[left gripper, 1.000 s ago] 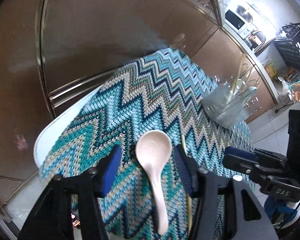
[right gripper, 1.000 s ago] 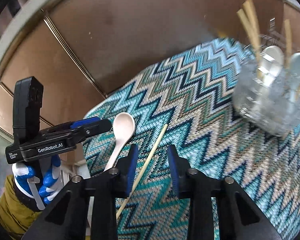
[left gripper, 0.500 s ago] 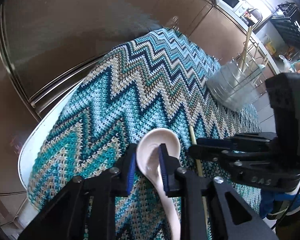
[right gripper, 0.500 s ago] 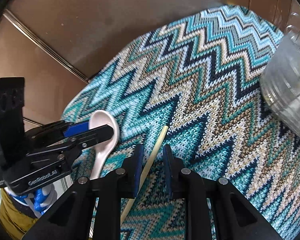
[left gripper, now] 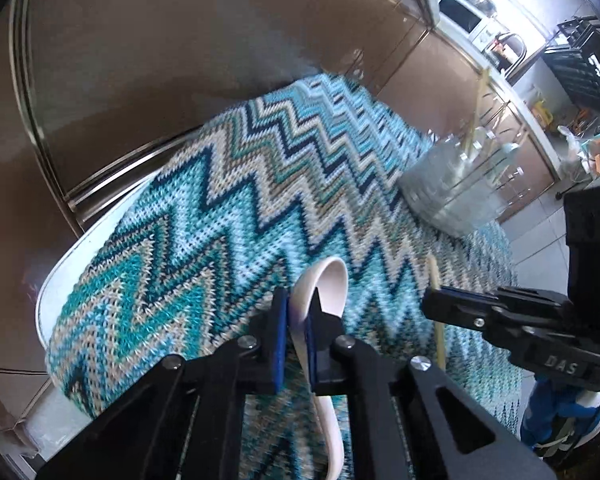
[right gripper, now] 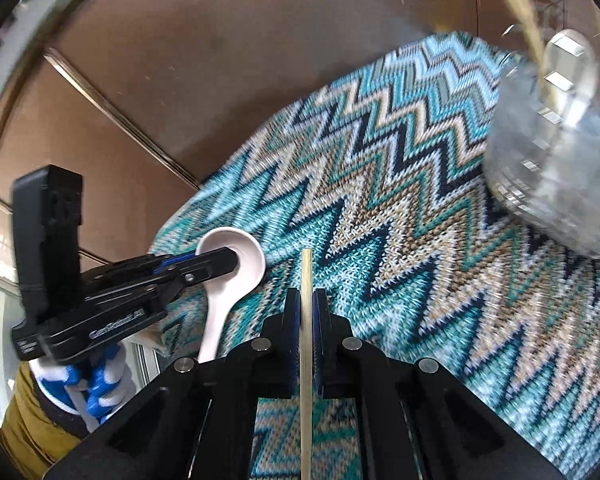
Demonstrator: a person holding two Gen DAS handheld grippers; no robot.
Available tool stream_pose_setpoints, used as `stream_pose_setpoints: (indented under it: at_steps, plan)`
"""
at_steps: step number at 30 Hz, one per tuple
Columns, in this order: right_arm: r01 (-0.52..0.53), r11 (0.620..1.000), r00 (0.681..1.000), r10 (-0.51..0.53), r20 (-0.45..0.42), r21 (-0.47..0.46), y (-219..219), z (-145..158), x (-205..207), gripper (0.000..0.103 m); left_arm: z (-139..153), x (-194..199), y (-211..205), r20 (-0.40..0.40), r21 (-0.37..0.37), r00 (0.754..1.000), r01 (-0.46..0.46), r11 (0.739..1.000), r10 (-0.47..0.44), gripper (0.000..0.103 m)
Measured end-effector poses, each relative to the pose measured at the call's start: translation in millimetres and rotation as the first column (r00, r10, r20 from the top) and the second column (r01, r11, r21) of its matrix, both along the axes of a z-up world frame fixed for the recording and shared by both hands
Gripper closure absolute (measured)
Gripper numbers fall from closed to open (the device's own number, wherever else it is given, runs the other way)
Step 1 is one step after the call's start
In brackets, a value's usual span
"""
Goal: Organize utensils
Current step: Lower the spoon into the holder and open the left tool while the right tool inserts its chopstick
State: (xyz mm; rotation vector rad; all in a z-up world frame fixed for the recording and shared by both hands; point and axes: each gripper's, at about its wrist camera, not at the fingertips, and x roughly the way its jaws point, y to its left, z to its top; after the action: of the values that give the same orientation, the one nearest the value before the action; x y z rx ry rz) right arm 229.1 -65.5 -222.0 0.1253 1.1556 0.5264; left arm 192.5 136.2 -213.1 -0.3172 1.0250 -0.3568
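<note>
My left gripper (left gripper: 298,322) is shut on a white ceramic spoon (left gripper: 332,284), gripping the bowl's edge and tilting it up off the zigzag cloth (left gripper: 260,184). The spoon also shows in the right wrist view (right gripper: 236,268), with the left gripper (right gripper: 220,264) across it. My right gripper (right gripper: 307,306) is shut on a wooden chopstick (right gripper: 306,276), which points straight ahead between the pads. The chopstick also shows in the left wrist view (left gripper: 436,288), under the right gripper (left gripper: 436,308). A clear glass holder (left gripper: 456,192) with several chopsticks and spoons stands at the cloth's far right (right gripper: 560,160).
The round table's white rim (left gripper: 96,236) shows left of the cloth. Brown metal cabinet doors (left gripper: 160,60) stand close behind the table. A kitchen counter with a microwave (left gripper: 464,12) lies far right.
Both grippers have closed: the left on the spoon's bowl, tipping it onto its edge, and the right on the chopstick, which now points straight ahead and looks raised from the cloth.
</note>
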Motion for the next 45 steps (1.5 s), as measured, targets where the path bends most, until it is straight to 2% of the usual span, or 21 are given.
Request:
stream_pose_setpoints:
  at_steps: [9,17,20,24,27,29,31,35,38,40,45]
  plan:
    - [0.026,0.998,0.982,-0.037,0.183,0.06,-51.9,60.1,-59.4,0.097,53.1,-31.5,-12.3,0.108,-0.023,0.992,-0.056,0.998,0.058,0.095]
    - [0.098,0.99,0.925,-0.129,0.358,0.103,-105.4,130.5,-101.8,0.097,127.4,-49.2,-50.3,0.263,-0.012,0.964,-0.045,0.999,0.046,0.095]
    - [0.126,0.984,0.886,-0.168,0.433,0.123,-129.1,164.2,-110.9,0.097,159.2,-42.2,-69.1,0.325,-0.023,0.945,-0.042,0.999,0.047,0.095]
    - [0.161,0.975,0.809,-0.218,0.547,0.151,-153.9,206.3,-111.5,0.097,195.3,-23.4,-91.6,0.396,-0.05,0.916,-0.053,0.997,0.068,0.095]
    - [0.182,0.968,0.742,-0.249,0.623,0.171,-169.7,233.3,-107.4,0.097,217.0,-3.4,-113.3,0.452,-0.068,0.886,-0.079,0.995,0.101,0.095]
    - [0.194,0.966,0.71,-0.259,0.655,0.172,-176.8,242.2,-99.4,0.097,225.6,10.3,-128.6,0.497,-0.067,0.858,-0.106,0.992,0.125,0.095]
    - [0.218,0.962,0.673,-0.269,0.689,0.162,-184.0,246.8,-89.0,0.097,229.5,28.1,-145.6,0.541,-0.073,0.826,-0.142,0.987,0.158,0.095]
    - [0.265,0.955,0.637,-0.275,0.721,0.13,-194.7,240.1,-59.6,0.097,214.9,60.9,-168.5,0.578,-0.067,0.787,-0.221,0.973,0.218,0.095]
    - [0.279,0.953,0.635,-0.274,0.723,0.116,-199.0,227.4,-37.3,0.097,197.2,76.8,-176.6,0.591,-0.049,0.768,-0.271,0.961,0.247,0.095]
    - [0.289,0.953,0.634,-0.26,0.729,0.089,-197.7,218.9,-27.3,0.097,183.9,87.8,-182.4,0.589,-0.046,0.765,-0.291,0.956,0.261,0.095]
    - [0.309,0.95,0.645,-0.238,0.726,0.036,-195.8,185.1,-9.6,0.097,153.7,97.8,-200.2,0.628,-0.038,0.727,-0.328,0.944,0.278,0.095]
